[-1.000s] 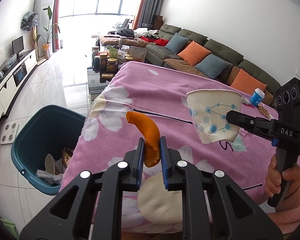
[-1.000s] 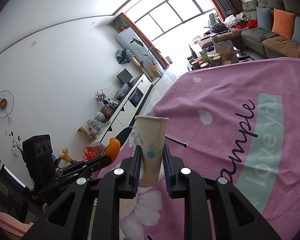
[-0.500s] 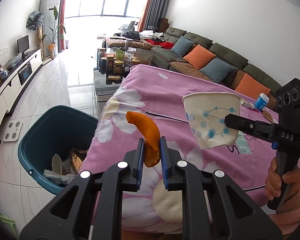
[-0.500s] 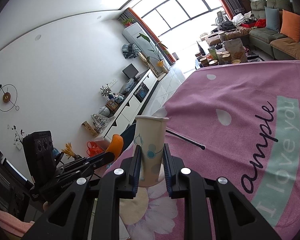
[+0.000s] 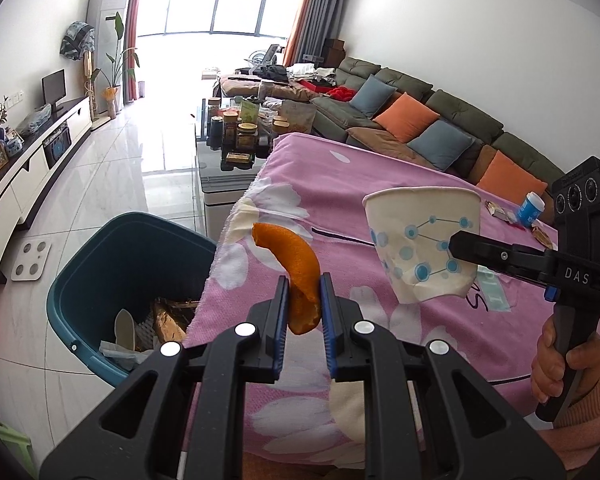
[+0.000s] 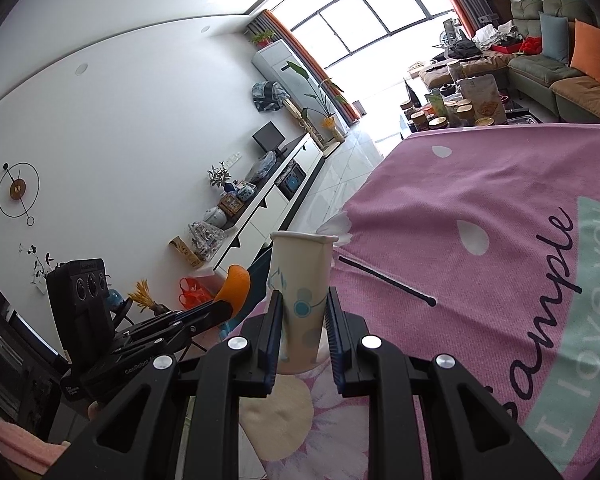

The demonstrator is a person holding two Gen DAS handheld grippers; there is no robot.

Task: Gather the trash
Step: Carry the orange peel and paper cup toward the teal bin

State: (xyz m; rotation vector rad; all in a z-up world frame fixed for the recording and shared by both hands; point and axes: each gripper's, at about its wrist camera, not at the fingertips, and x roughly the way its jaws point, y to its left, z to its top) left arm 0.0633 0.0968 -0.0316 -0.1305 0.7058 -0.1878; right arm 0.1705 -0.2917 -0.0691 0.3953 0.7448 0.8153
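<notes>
Orange peel [image 5: 296, 268], white blue-dotted cup [image 5: 420, 248], teal bin [image 5: 100, 264], pink flowered cloth [image 5: 380, 184]

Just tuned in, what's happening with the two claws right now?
Both are loaded with trash. The left claw is shut on an orange peel, held over the edge of the pink-covered table. The right claw is shut on a squashed paper cup, also lifted off the table. The teal bin sits on the floor beside the table, already holding some rubbish; neither item is over it yet.
</notes>
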